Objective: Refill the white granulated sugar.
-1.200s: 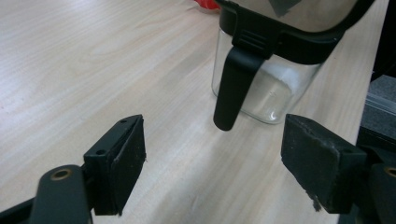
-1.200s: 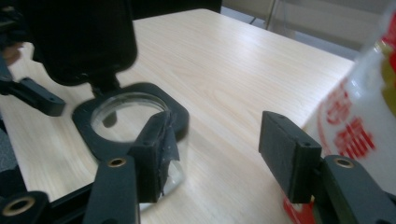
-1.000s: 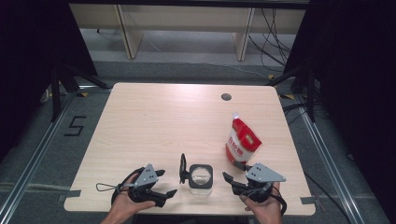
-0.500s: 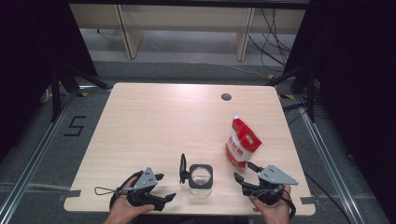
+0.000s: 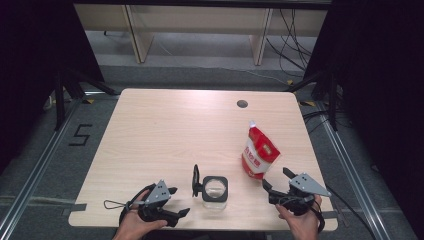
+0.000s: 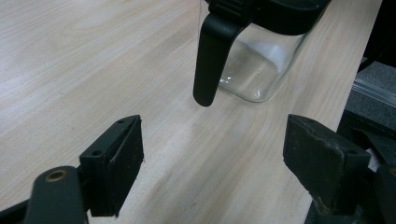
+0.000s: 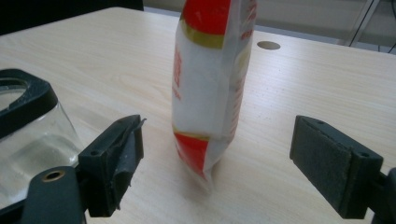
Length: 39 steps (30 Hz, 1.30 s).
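A red and white pouch [image 5: 259, 152] stands upright on the wooden table [image 5: 165, 130], right of centre. My right gripper [image 5: 276, 178] sits just in front of the pouch, apart from it. Its jaws have just been opening and stand wide with nothing between them. In the right gripper view the pouch [image 7: 210, 70] rises beyond the right gripper [image 7: 219, 133]. A clear glass jar [image 5: 215, 189] with a black rim and a raised black lid flap [image 5: 196, 181] stands near the front edge. My left gripper [image 5: 178, 201] is open to the jar's left. In the left gripper view the jar [image 6: 261, 60] and flap [image 6: 210, 56] lie ahead of the left gripper [image 6: 215, 135].
A round cable hole [image 5: 242, 104] sits at the table's far side. Both hands rest at the front edge [image 5: 225, 228]. Pale shelving legs [image 5: 136, 35] and cables stand on the floor beyond the table.
My right gripper has slid to the right along the front edge, away from the jar, and its jaws have widened. The left gripper, jar and pouch have stayed put.
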Each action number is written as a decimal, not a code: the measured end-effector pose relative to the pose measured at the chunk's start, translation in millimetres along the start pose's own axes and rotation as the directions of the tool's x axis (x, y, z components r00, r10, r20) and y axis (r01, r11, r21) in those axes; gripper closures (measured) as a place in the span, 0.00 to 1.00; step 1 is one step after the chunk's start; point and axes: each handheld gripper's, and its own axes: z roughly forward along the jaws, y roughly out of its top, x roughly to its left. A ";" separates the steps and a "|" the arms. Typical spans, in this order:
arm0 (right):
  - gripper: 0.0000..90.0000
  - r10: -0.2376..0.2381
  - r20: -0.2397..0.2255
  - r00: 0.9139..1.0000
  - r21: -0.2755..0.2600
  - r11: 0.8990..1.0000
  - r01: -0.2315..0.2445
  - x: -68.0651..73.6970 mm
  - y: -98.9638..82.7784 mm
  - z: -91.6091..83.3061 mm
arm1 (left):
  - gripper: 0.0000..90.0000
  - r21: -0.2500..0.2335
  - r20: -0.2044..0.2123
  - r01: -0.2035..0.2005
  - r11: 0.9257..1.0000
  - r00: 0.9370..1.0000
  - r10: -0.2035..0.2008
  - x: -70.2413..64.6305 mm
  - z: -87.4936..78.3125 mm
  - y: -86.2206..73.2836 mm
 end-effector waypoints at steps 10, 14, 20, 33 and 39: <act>0.18 -0.034 -0.025 0.999 -0.026 0.999 0.033 -0.4 3.4 26.2 | 0.23 -0.009 -0.004 0.008 1.000 1.000 -0.008 1.6 1.3 -0.9; 0.20 -0.013 -0.030 0.999 -0.047 0.999 0.012 -5.7 6.0 40.5 | 0.23 -0.006 0.002 0.016 1.000 1.000 -0.016 0.8 1.7 -1.0; 0.35 -0.035 -0.037 0.999 -0.063 0.997 0.033 -8.4 7.7 55.6 | 0.23 0.004 -0.001 -0.015 1.000 1.000 0.015 3.6 0.5 -1.1; 0.44 -0.101 -0.175 0.979 -0.048 0.994 0.094 -26.9 13.1 63.0 | 0.23 -0.003 0.009 -0.006 1.000 1.000 0.006 2.0 1.7 -0.7; 0.44 -0.142 -0.209 0.968 -0.042 0.990 0.136 -35.0 15.4 64.5 | 0.24 -0.007 0.010 0.013 1.000 1.000 -0.013 1.6 2.1 -1.0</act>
